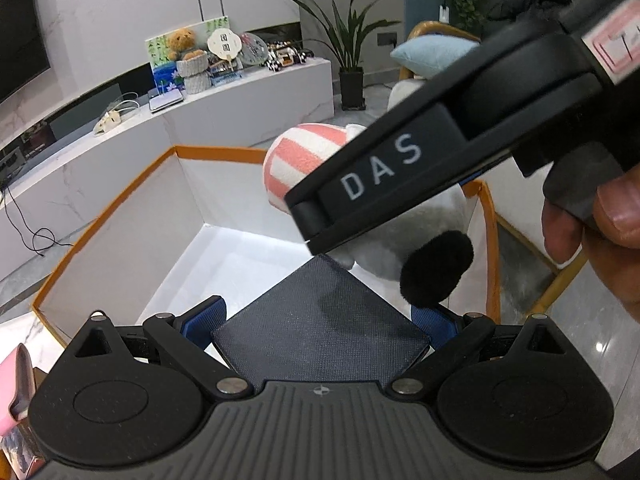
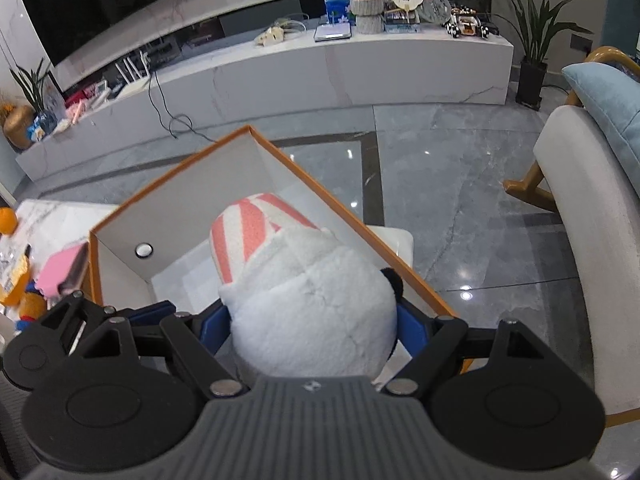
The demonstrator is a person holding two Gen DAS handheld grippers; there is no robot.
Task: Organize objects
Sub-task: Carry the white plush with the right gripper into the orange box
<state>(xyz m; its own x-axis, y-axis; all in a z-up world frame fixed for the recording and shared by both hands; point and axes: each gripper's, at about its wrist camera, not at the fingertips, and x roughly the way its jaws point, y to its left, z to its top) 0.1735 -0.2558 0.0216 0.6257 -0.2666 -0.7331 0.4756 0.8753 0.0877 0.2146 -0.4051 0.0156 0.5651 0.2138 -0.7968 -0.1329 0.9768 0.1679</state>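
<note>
An open white box with an orange rim [image 1: 120, 240] [image 2: 168, 184] lies below both grippers. My left gripper [image 1: 318, 310] is shut on a flat dark blue notebook [image 1: 324, 344], held by its edges between the blue pads [image 1: 204, 320] above the box's floor. My right gripper [image 2: 314, 320] is shut on a white plush toy [image 2: 304, 300] with a pink-striped cap and a black ear, hanging over the box's right side. In the left wrist view the plush toy [image 1: 304, 156] is partly hidden behind the right gripper's black housing [image 1: 380, 176].
A person's hand [image 1: 600, 216] holds the right gripper. Left of the box, a pink item [image 2: 60, 268] and orange things [image 2: 8, 220] lie on a marble table [image 2: 52, 216]. A white chair [image 2: 580, 240] stands right; a long TV console [image 2: 320, 68] runs behind.
</note>
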